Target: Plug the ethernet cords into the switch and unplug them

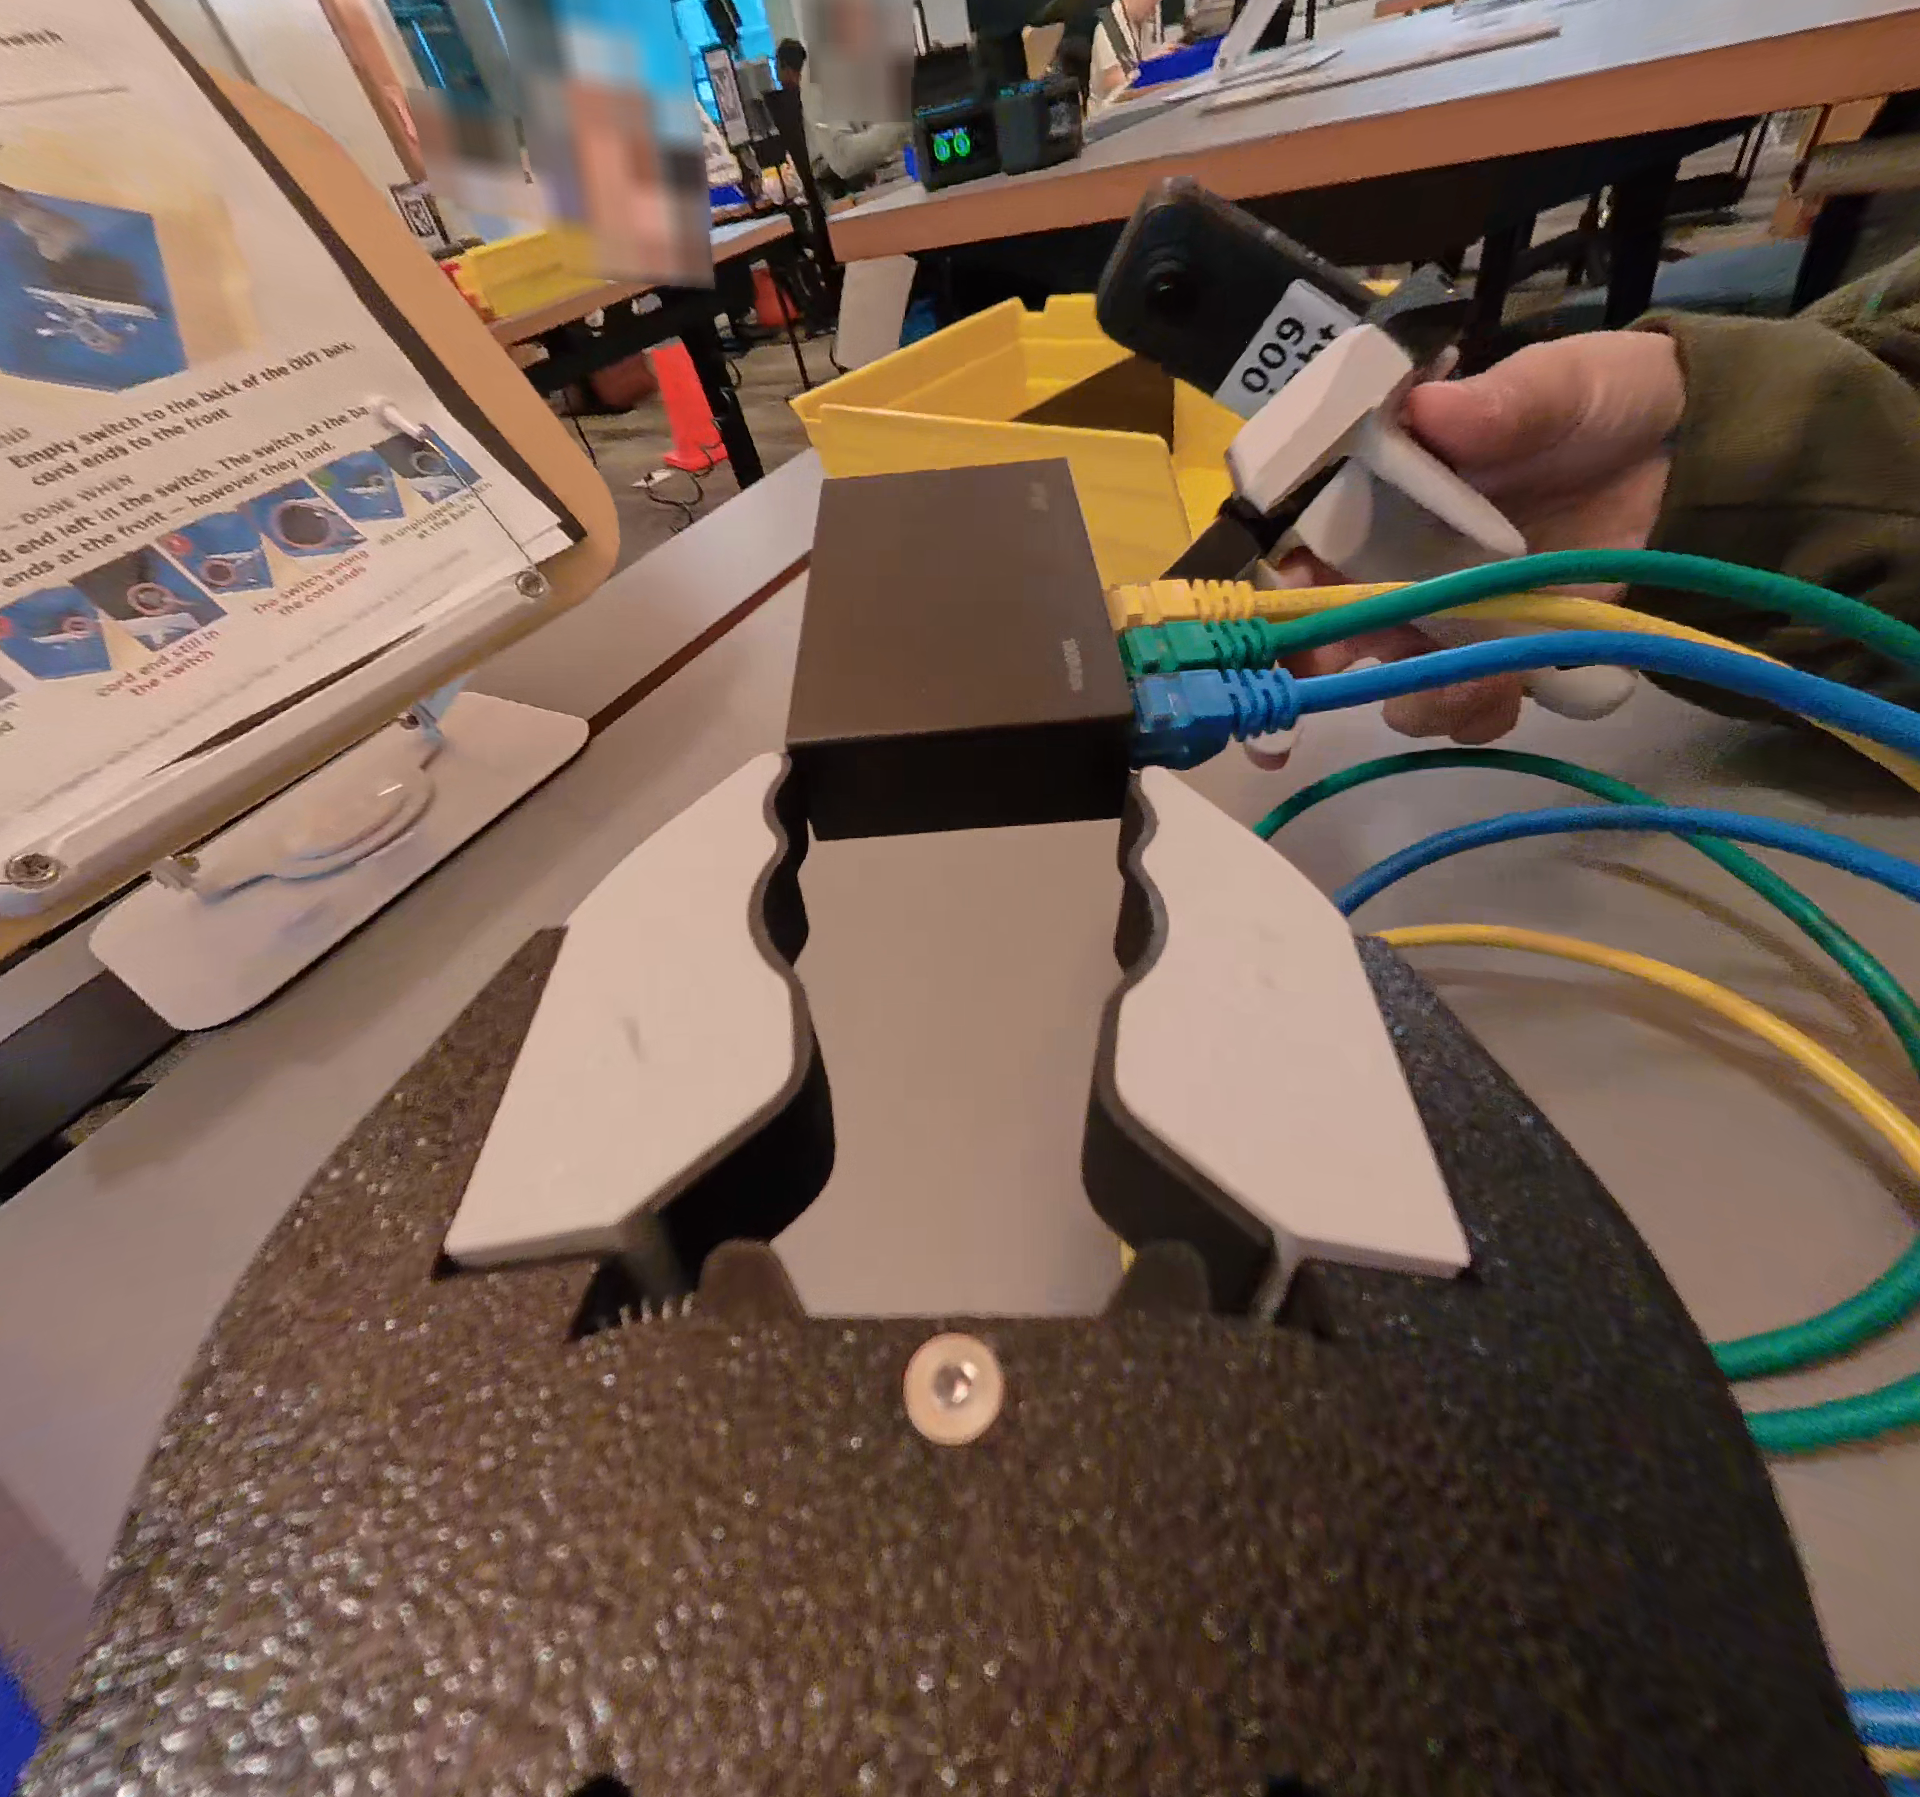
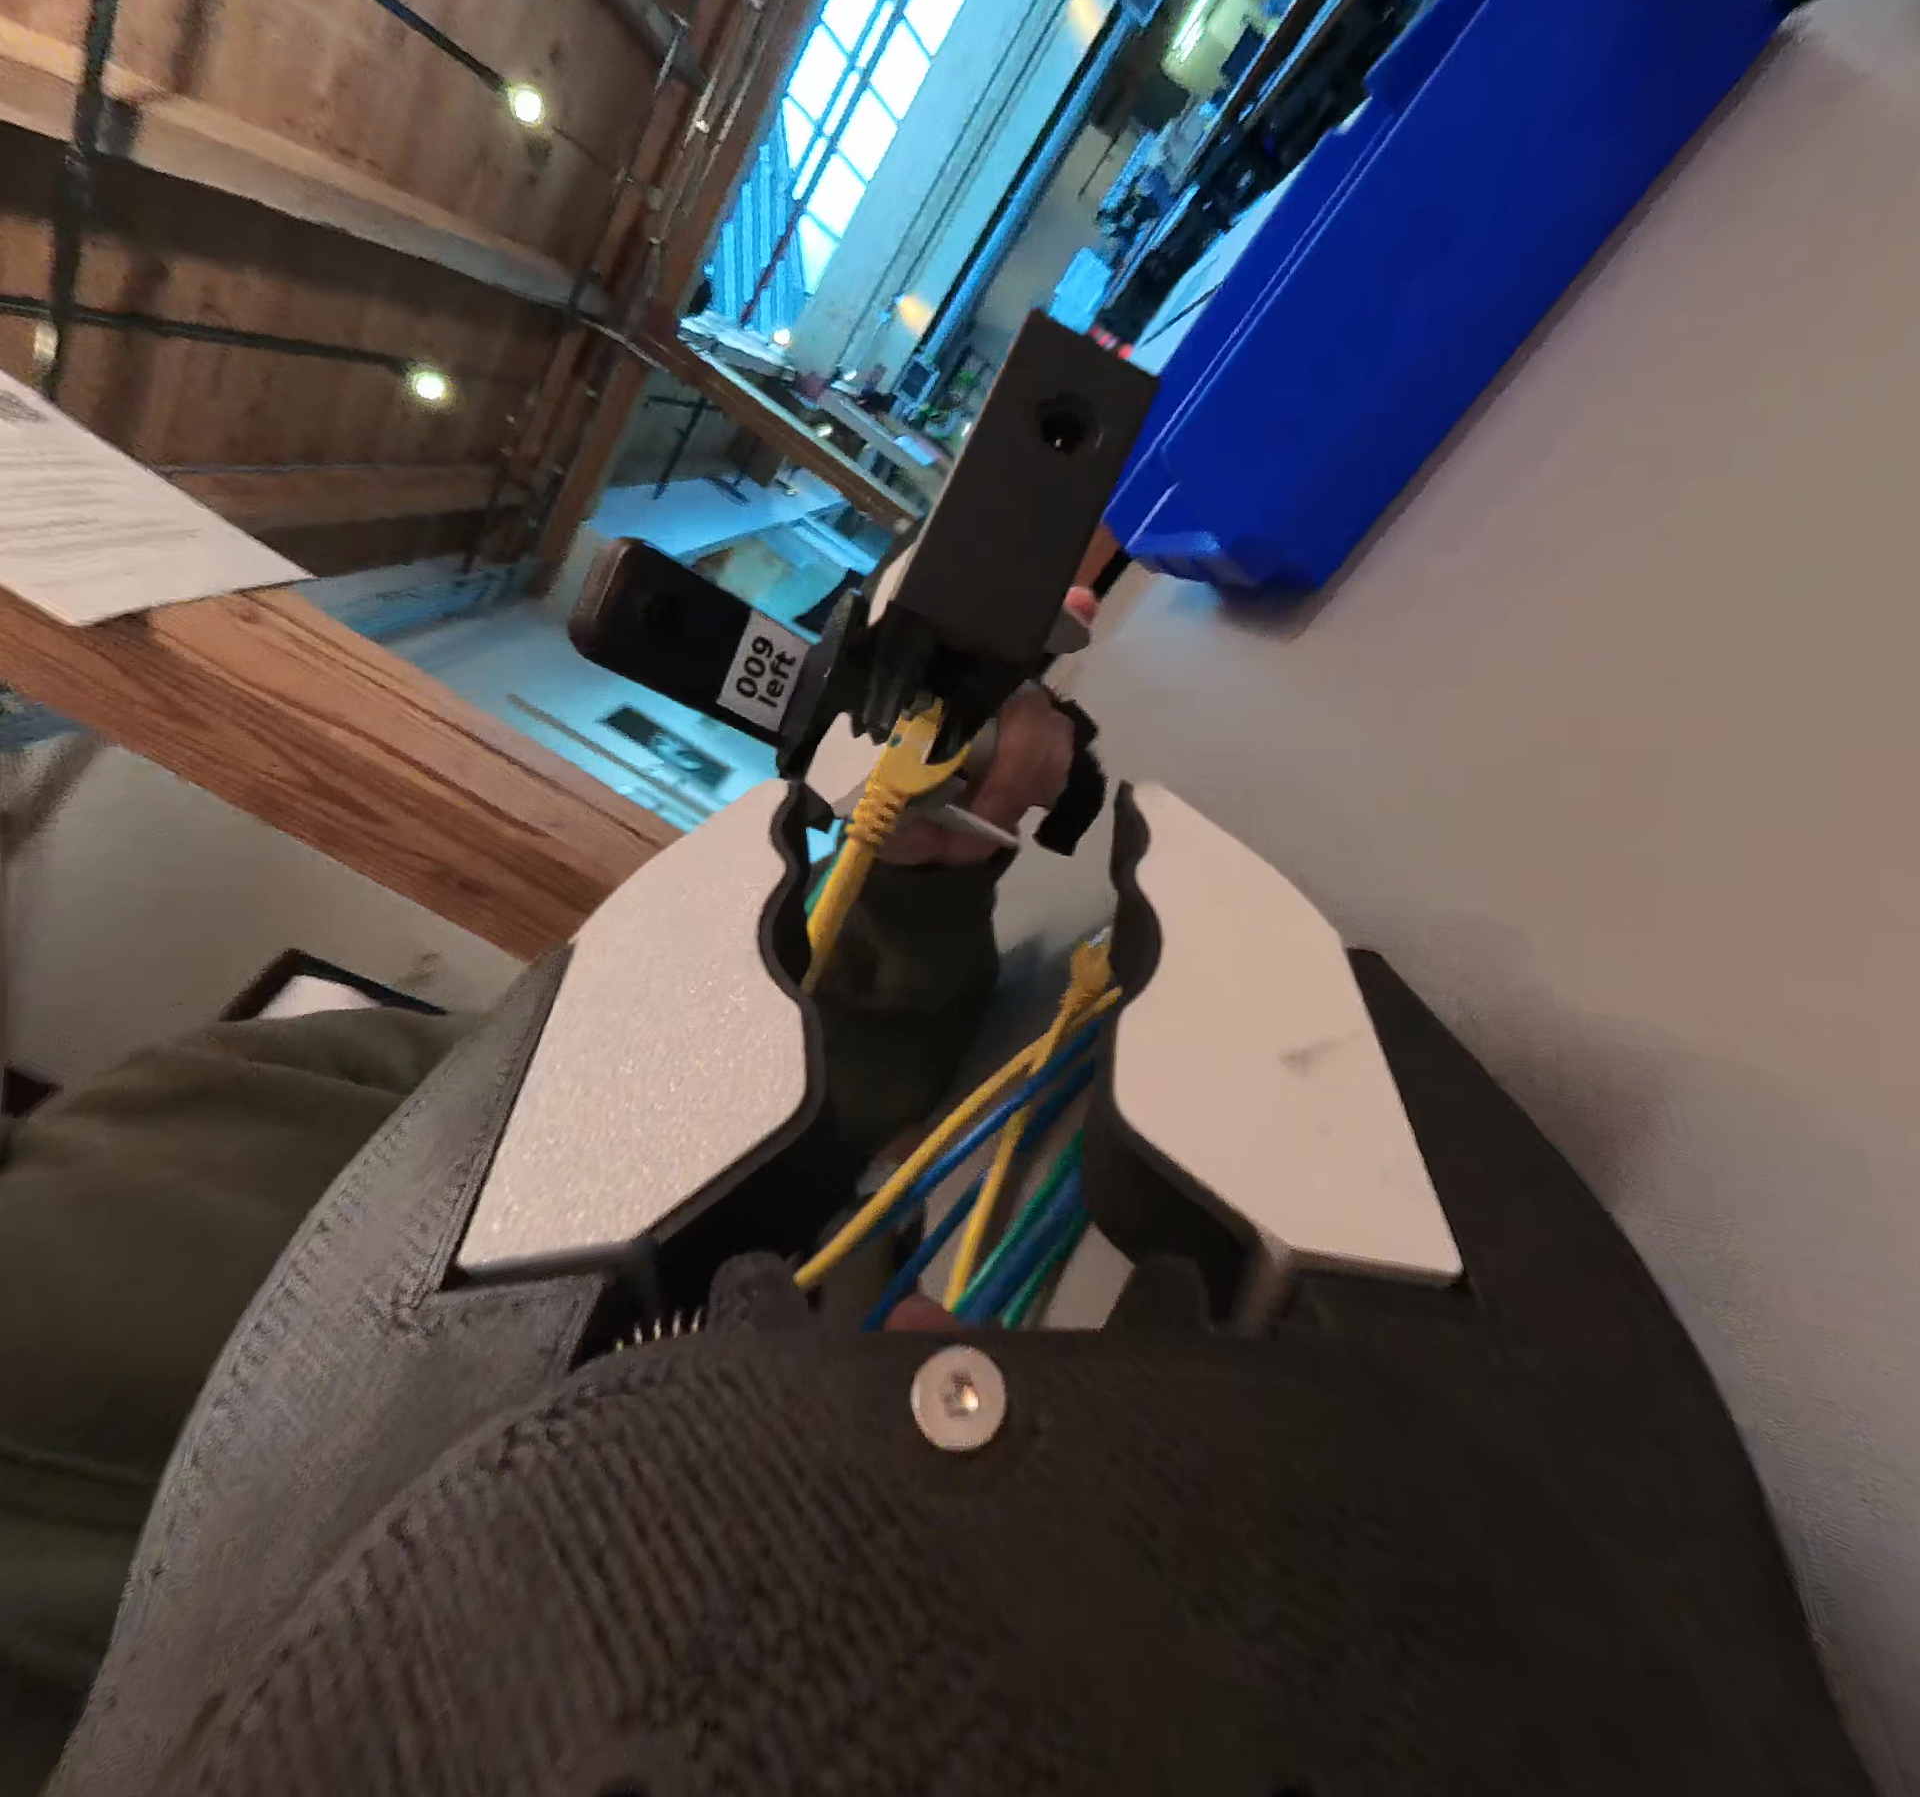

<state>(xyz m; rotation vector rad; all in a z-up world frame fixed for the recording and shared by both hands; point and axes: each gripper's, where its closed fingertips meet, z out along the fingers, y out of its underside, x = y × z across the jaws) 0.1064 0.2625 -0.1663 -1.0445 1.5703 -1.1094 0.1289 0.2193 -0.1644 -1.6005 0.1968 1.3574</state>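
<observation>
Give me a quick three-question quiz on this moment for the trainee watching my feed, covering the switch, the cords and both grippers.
1. True or false: the left gripper holds the black switch by its two sides.
2. Which plugs sit in the switch's ports? A) blue plug only B) the yellow plug, green plug and blue plug C) none
3. Fill in: the right gripper's jaws stand ____, with the yellow cord running between its fingers.

Key: 1 true; 2 B; 3 open.
</observation>
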